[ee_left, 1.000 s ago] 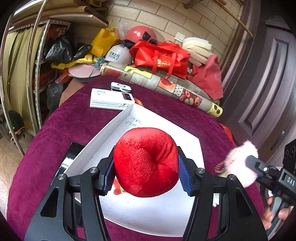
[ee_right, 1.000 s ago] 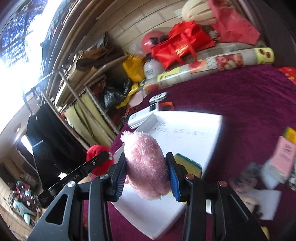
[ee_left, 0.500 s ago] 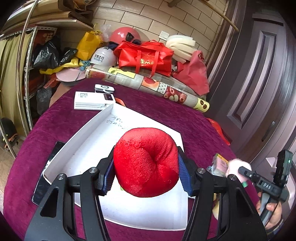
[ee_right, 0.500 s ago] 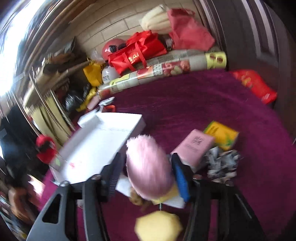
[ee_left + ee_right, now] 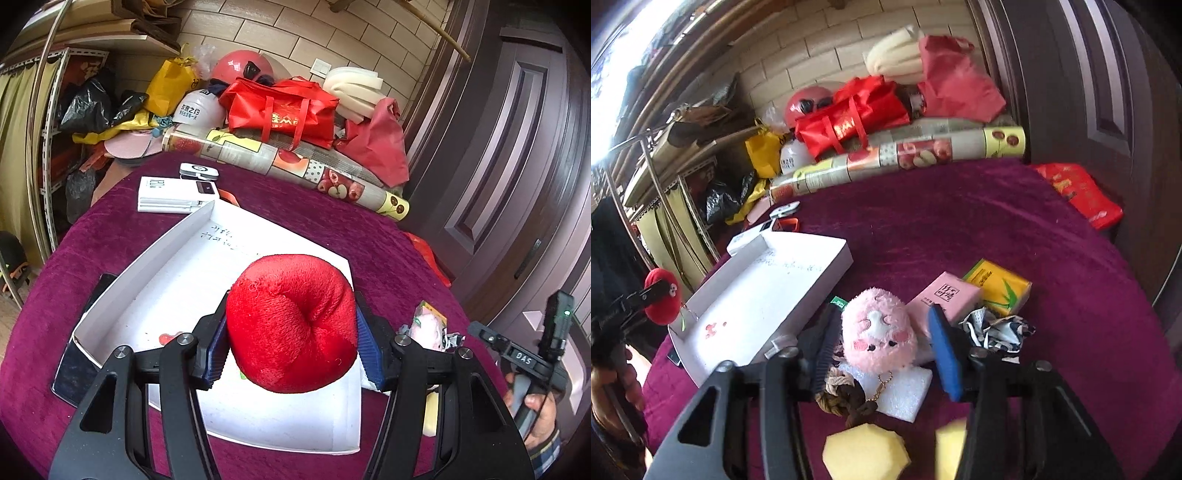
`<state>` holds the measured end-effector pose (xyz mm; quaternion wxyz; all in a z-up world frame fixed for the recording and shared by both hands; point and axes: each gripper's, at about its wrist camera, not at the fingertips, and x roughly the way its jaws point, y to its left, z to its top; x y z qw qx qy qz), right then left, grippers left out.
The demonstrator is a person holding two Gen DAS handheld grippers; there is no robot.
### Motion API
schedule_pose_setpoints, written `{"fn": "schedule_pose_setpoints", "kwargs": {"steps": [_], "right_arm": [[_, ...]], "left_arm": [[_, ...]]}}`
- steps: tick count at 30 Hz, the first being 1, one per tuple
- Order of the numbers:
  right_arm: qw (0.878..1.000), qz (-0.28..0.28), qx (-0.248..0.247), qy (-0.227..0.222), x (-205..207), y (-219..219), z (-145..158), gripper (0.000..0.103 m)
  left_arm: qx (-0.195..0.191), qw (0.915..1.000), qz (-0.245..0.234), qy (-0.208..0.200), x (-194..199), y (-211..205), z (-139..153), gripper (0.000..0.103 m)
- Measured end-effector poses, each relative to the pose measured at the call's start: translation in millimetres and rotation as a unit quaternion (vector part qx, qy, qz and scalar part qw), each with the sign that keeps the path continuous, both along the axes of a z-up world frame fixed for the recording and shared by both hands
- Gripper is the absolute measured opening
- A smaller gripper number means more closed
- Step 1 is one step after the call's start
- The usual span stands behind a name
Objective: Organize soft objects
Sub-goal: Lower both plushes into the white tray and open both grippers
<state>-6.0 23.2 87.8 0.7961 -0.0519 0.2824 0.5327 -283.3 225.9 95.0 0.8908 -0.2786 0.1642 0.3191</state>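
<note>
The left gripper [image 5: 291,350] is clamped on a red plush [image 5: 291,325], both pads pressed into its sides, and holds it above the near right part of a white tray [image 5: 122,291] on the purple cloth [image 5: 960,229]. The right gripper [image 5: 882,347] is spread, its fingers standing either side of a pink plush [image 5: 877,334] with a gap at the right pad; that toy sits on the cloth just right of the tray, resting partly on a white foam slab [image 5: 905,391] and beside a pink packet [image 5: 945,299]. A brown knotted thing [image 5: 842,400] and a small chain lie at the toy's near side. The risks, as I judge them: the red plush is round and springy, so released from this height it could bounce or roll to the tray's low near edge and off. The pink plush is fluffy; closing on fur alone may let it slip, and the chain could snag the knot or drag the foam up with it. Yellow sponges [image 5: 864,450] lie near, in the way of any low sweep.
</note>
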Motion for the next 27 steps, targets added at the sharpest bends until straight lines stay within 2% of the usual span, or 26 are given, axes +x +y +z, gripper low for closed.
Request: {"fn": "schedule_pose_setpoints", "kwargs": {"steps": [1, 7, 9, 10, 12, 13, 16, 20, 23, 27], "right_arm": [[1.000, 0.000, -0.005, 0.007, 1, 3, -1, 0.069], [0.998, 0.001, -0.051, -0.031, -10, 44, -19, 0.069], [0.995, 0.001, -0.083, -0.063, -18, 62, -31, 0.068], [0.992, 0.002, -0.098, -0.080, -22, 68, -36, 0.048], [0.987, 0.004, -0.116, -0.108, -27, 71, -45, 0.045], [0.988, 0.003, -0.110, -0.107, -27, 67, -45, 0.045], [0.995, -0.007, -0.047, -0.086, -27, 40, -23, 0.045], [0.996, -0.004, 0.047, -0.069, -35, 7, 20, 0.045], [0.994, 0.010, 0.088, -0.060, -42, 0, 43, 0.045], [0.994, 0.042, 0.098, -0.031, -49, 16, 51, 0.045]], "left_arm": [[0.000, 1.0000, 0.000, -0.001, 0, 0, 0, 0.059], [-0.007, 1.0000, -0.001, -0.001, -2, -1, -4, 0.060], [-0.004, 1.0000, -0.001, 0.000, -2, -1, -3, 0.060], [0.000, 1.0000, -0.001, 0.003, -1, -2, -2, 0.060], [0.013, 0.9999, 0.002, 0.007, -4, -6, -1, 0.060], [0.021, 0.9997, 0.004, 0.009, -5, -8, 1, 0.060], [0.038, 0.9992, 0.004, 0.005, -7, -15, 7, 0.060], [0.059, 0.9983, 0.002, 0.003, -7, -23, 14, 0.060], [0.063, 0.9980, 0.001, 0.006, -7, -26, 15, 0.060], [0.070, 0.9974, 0.007, 0.014, -10, -25, 14, 0.060]]}}
